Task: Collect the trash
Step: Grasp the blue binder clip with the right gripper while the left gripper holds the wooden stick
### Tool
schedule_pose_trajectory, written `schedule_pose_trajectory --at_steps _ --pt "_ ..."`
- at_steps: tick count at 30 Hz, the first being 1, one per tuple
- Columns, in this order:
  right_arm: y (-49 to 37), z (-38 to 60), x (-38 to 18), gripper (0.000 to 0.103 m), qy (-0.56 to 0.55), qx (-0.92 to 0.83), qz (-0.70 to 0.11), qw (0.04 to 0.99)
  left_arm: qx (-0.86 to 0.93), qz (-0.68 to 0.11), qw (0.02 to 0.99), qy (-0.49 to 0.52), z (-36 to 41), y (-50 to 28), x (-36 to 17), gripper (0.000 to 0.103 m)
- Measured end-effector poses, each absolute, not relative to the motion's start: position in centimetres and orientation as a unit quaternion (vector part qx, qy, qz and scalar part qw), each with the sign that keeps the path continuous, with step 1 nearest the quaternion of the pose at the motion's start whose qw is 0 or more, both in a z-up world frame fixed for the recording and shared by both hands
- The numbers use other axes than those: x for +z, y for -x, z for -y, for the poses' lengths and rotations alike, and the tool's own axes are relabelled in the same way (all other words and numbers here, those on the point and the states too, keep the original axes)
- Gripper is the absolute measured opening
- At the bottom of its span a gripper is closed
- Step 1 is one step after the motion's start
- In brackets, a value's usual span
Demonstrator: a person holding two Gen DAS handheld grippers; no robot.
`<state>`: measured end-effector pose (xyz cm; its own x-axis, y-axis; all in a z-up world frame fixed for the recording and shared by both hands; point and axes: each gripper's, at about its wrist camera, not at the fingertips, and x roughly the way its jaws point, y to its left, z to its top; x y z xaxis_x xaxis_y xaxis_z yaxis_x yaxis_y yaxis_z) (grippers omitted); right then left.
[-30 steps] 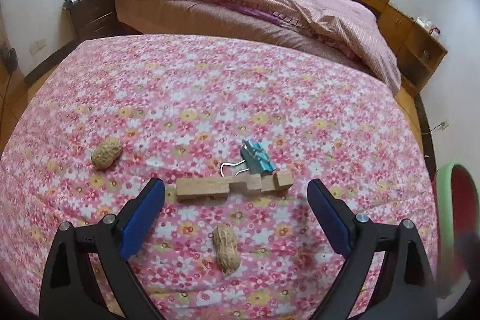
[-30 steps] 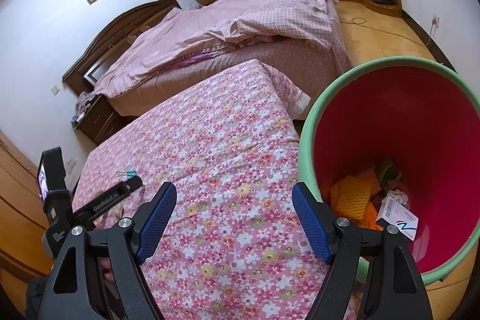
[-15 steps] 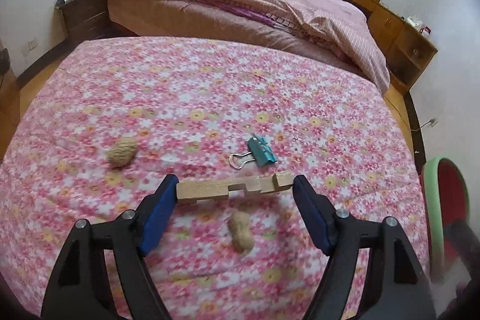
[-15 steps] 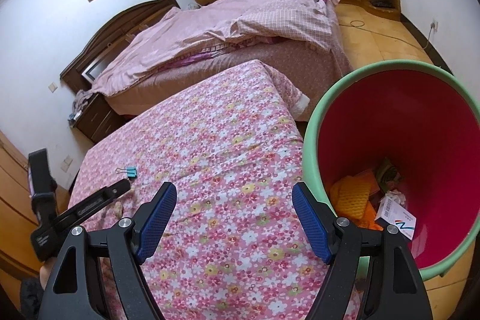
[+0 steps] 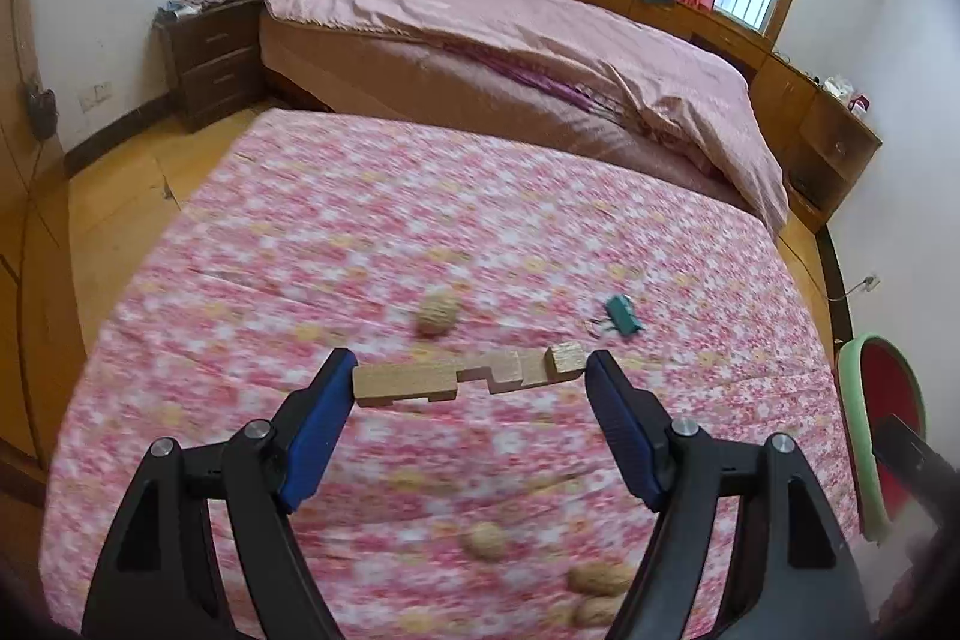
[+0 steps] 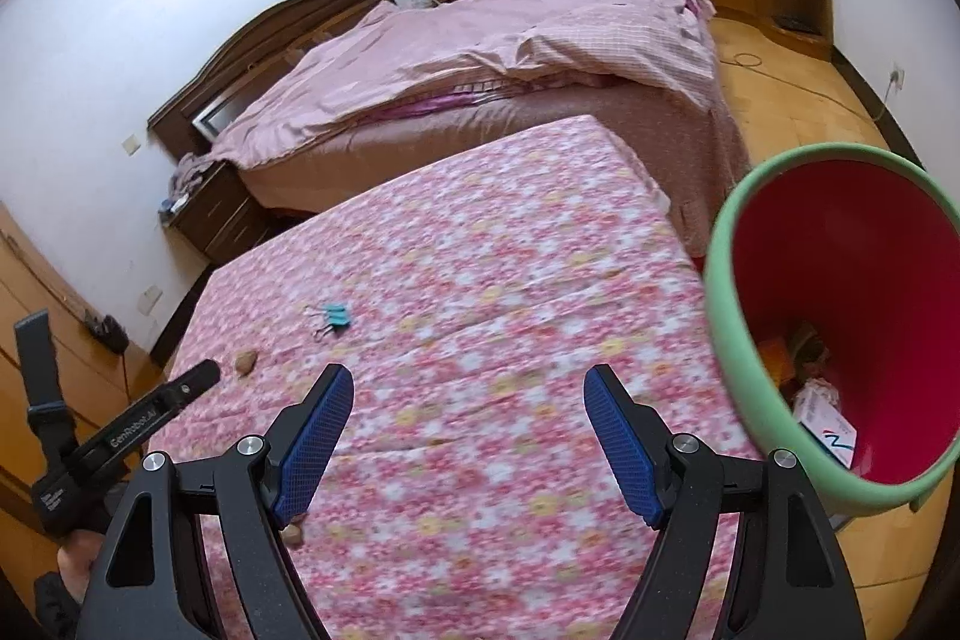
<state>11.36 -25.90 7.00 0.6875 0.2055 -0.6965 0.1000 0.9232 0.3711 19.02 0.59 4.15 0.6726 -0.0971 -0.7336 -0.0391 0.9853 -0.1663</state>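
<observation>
Wood piece [image 5: 468, 379], pale and notched with a stepped cut at mid-length, is being clamped end to end between the blue pads of the left gripper [image 5: 468, 383], hanging above the pink floral tablecloth [image 5: 372, 244]. Right gripper [image 6: 468, 400] is hovering with its jaws spread apart and holding nothing, beside the green-rimmed red bin [image 6: 729, 334], which is holding paper scraps.

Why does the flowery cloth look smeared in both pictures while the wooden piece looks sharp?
Left wrist view: the cloth and peanuts are motion-blurred, while the wooden piece, held in the left gripper, stays crisp. Right wrist view: the cloth is blurred too, and fisheye bends the bin.
</observation>
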Motion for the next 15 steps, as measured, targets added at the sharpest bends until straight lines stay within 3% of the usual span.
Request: schedule_pose_trajectory --at_steps 15 --pt "-14.7 18.9 6.3 0.080 -0.162 0.045 -0.423 0.890 0.025 -0.357 0.931 0.071 -6.6 -19.6 3.6 0.077"
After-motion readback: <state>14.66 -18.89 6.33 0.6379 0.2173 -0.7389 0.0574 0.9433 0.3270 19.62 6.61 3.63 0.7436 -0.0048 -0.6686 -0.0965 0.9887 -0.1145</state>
